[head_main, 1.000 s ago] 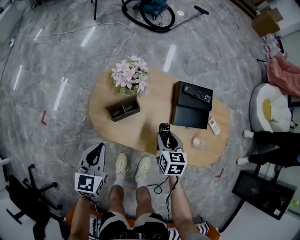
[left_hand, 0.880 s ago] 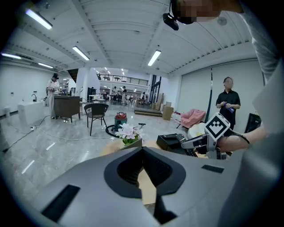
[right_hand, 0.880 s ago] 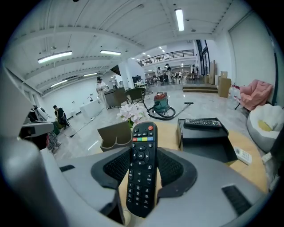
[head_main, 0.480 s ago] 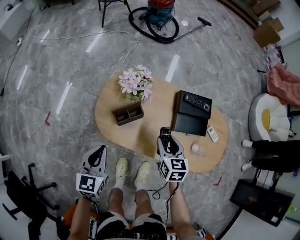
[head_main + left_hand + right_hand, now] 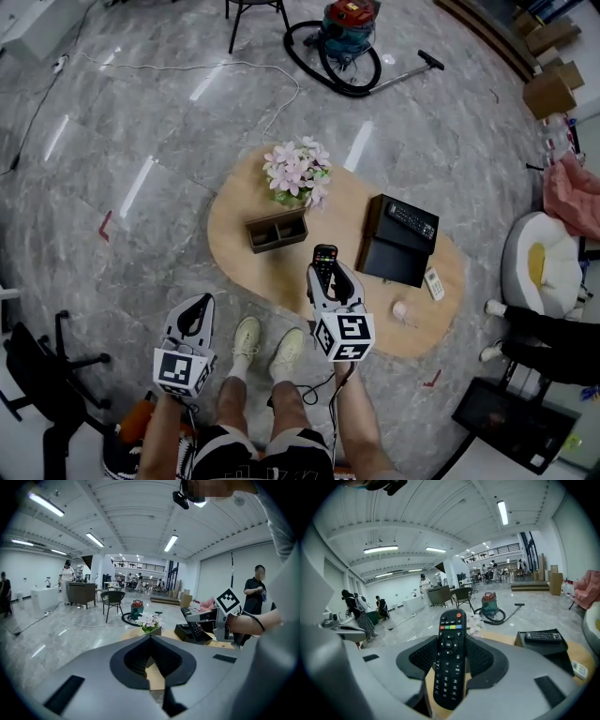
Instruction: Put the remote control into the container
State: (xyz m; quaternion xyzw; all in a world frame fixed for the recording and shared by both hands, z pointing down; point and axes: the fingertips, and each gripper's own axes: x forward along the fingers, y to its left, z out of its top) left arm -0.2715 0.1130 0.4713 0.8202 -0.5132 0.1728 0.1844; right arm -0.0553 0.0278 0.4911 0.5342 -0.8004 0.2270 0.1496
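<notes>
The left gripper (image 5: 192, 309) is held nearest, short and left of the container and off the table (image 5: 281, 270), with its jaws pressed together on nothing. The right gripper (image 5: 332, 279) is poised over the table's near edge, short and right of the container (image 5: 278, 237). It pinches the remote (image 5: 325, 257) by its lower half, buttons up and top end pointing away. The step in hand is judged to be the carry. It would be best done if the remote is brought over one compartment, tipped nose-down and lowered inside before the jaws are parted. The flowers (image 5: 298, 173) just behind the container should be cleared. Counted: two grippers; one container of two compartments; three remotes, namely one gripped, one on the black box (image 5: 394, 255) right of the container, and one small white one (image 5: 433, 283) farther right.
</notes>
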